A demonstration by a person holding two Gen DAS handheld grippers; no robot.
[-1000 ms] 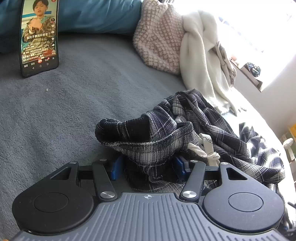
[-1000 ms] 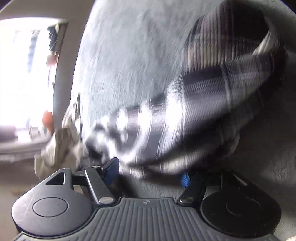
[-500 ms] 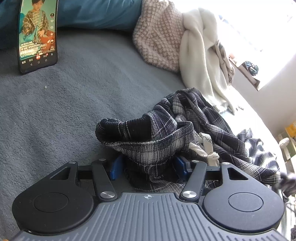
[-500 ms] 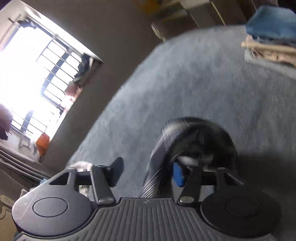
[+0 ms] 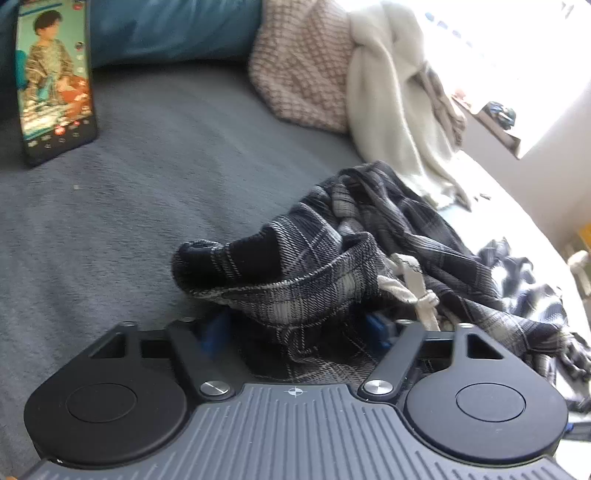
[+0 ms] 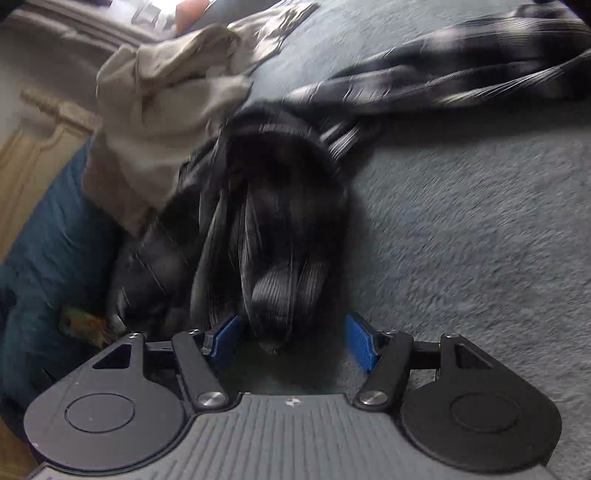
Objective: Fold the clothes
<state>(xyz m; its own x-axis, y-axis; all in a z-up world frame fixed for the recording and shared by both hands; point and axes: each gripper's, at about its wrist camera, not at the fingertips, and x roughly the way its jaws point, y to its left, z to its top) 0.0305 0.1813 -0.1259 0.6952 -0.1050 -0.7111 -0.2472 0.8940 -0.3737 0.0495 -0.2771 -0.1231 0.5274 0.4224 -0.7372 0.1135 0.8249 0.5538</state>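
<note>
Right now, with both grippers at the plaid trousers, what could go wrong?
1. The right gripper has open fingers, and the plaid trousers between them may slip out.
2. The drawstring dangles by the left gripper and could snag.
3. The cream garment touches the trousers and may drag along.

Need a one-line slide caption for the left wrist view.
Left gripper clamps plaid trousers' waistband on a grey bed.

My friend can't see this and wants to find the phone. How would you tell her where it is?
Start with the big grey blanket covering the bed. Look to its far left edge, where a blue pillow lies. The phone stands upright there, leaning against the pillow; it is the only hard, glowing thing, with a bright video on its screen, while everything nearby is soft cloth.
</note>
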